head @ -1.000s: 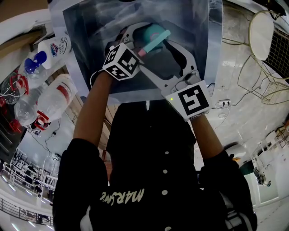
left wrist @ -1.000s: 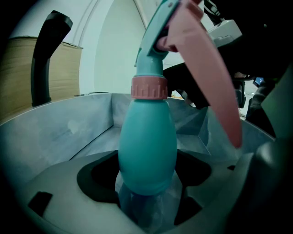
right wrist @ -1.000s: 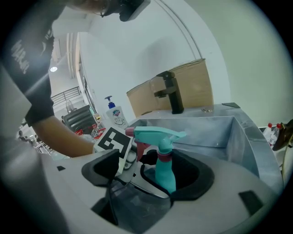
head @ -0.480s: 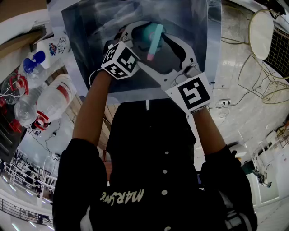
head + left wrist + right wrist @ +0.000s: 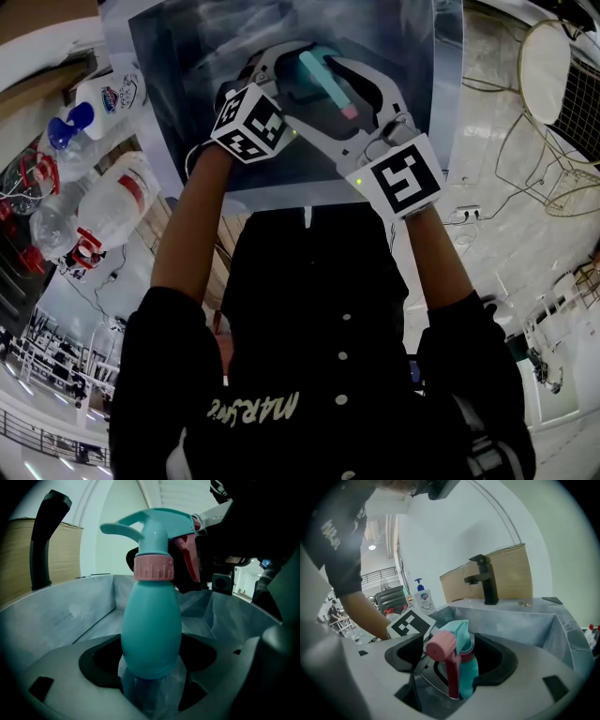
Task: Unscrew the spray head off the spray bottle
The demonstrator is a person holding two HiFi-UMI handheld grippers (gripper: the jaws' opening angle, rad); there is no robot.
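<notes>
Unscrewing in progress, seen from beside the grey sink basin. The teal egg-shaped plastic spray bottle stands upright over the basin, at twelve o'clock in the head view. The left gripper is clamped on its lower body. The teal spray head with pink trigger points its nozzle toward about four o'clock and lies between the jaws of the right gripper. Those jaws have just been closing but stand apart, with dark gaps on either side (no pad visibly presses). The pink ribbed collar sits flush on the neck, so the head appears still attached. Judged remaining: grip, further turns, then lifting the head clear.
</notes>
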